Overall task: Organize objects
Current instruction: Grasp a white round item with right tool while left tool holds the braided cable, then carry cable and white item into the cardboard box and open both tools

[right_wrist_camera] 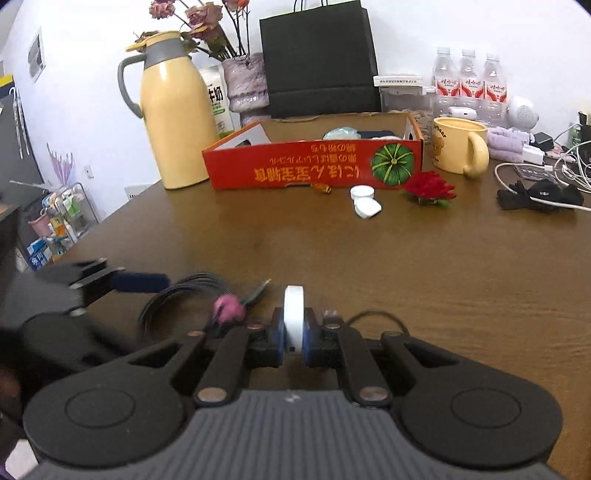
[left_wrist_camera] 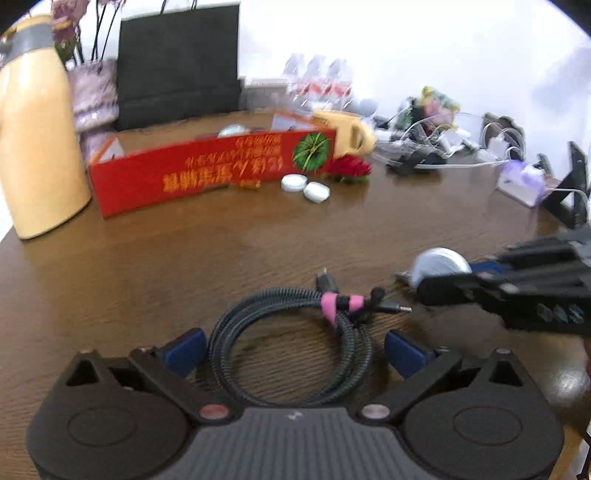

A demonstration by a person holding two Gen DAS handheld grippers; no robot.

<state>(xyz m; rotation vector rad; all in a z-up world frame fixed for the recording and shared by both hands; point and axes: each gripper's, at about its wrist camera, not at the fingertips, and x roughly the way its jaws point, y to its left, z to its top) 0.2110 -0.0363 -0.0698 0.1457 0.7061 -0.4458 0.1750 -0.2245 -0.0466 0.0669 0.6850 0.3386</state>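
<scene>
The open box (right_wrist_camera: 314, 166) stands on the table (right_wrist_camera: 443, 277). Left of the box: the thermos jug (right_wrist_camera: 173, 114). Right of the box: the mug (right_wrist_camera: 460, 149). Before the box: two round caps (right_wrist_camera: 364, 201), the flower (right_wrist_camera: 428, 188) and, nearer the cameras, the coiled cable (left_wrist_camera: 291, 343).

Setting: home or small office room. Evidence: brown wooden table (right_wrist_camera: 406, 258), thermos jug (right_wrist_camera: 173, 122), dried flowers (right_wrist_camera: 207, 18), water bottles (right_wrist_camera: 467, 85), tangled chargers (right_wrist_camera: 546, 158).

Toward the back of the brown wooden tabletop (right_wrist_camera: 424, 266) stands a tall yellow thermos jug with a grey handle (right_wrist_camera: 173, 118), beside it a black paper carrier bag (right_wrist_camera: 319, 62), three clear plastic water bottles (right_wrist_camera: 467, 83) and a tangle of white charger cables (right_wrist_camera: 554, 166).
</scene>
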